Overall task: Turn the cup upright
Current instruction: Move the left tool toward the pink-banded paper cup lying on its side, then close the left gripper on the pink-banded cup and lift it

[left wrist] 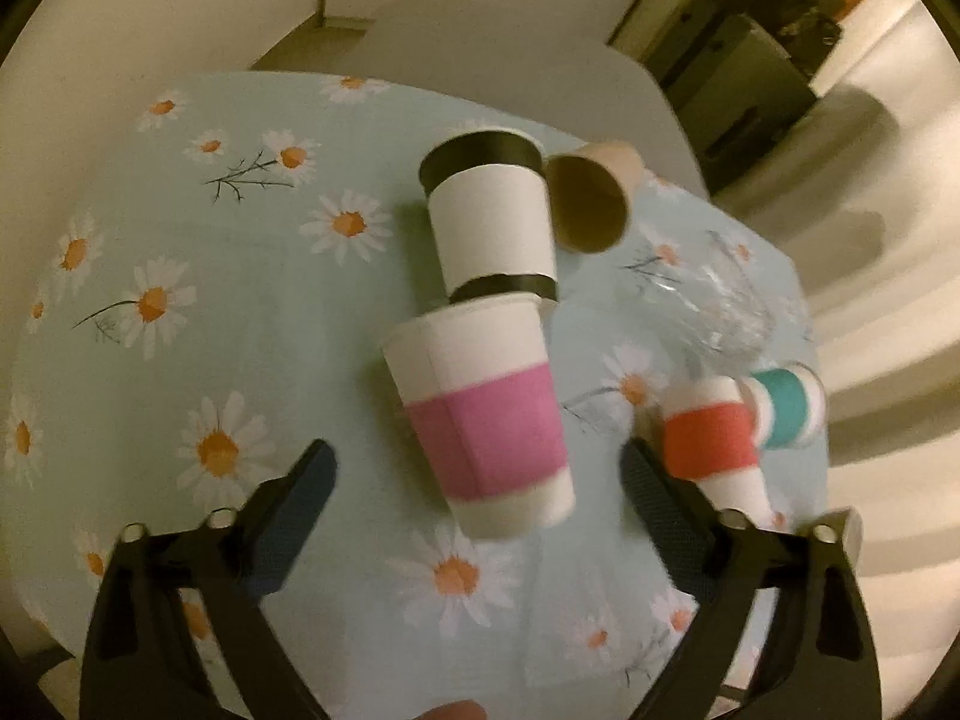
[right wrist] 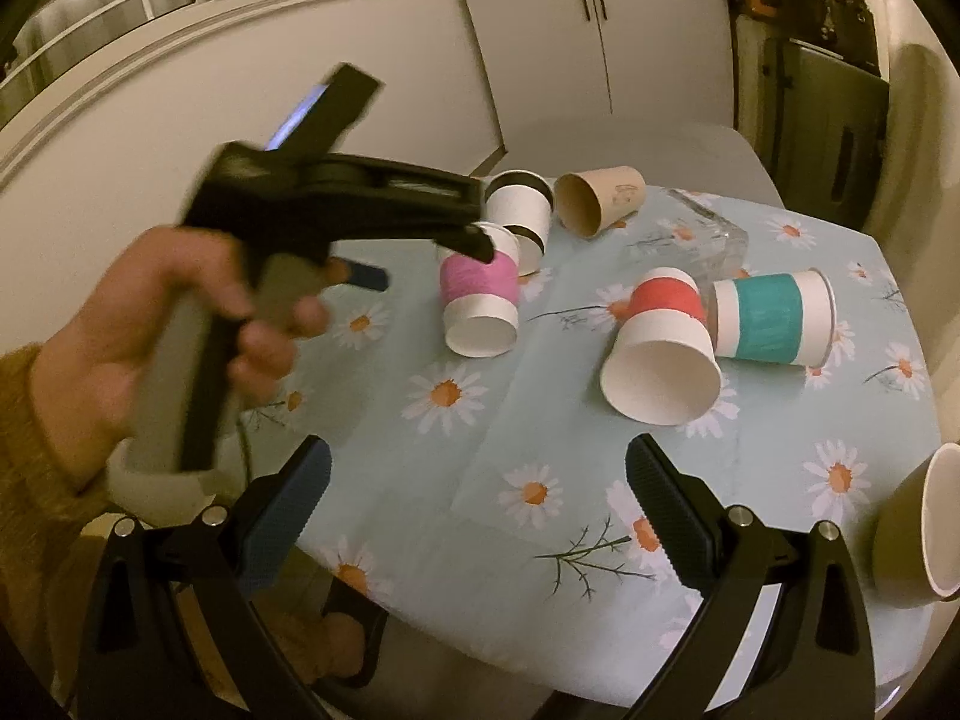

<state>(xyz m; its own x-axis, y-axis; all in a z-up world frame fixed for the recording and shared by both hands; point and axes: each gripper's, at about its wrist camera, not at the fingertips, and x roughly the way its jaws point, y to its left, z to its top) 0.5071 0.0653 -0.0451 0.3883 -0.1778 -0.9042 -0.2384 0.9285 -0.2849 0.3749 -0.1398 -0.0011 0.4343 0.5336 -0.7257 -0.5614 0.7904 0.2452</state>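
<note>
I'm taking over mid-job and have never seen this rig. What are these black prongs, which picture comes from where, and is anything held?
There is no robot: a person holds a two-finger gripper in each hand, each with a fisheye camera looking along its fingers. One picture is from the left gripper, open around the pink-banded cup, not closed on it. The other is from the right gripper, open and empty; it also shows the left gripper from the side. On the daisy tablecloth lie the red-banded cup, teal-banded cup, brown cup, black-and-white cup and a glass.
</note>
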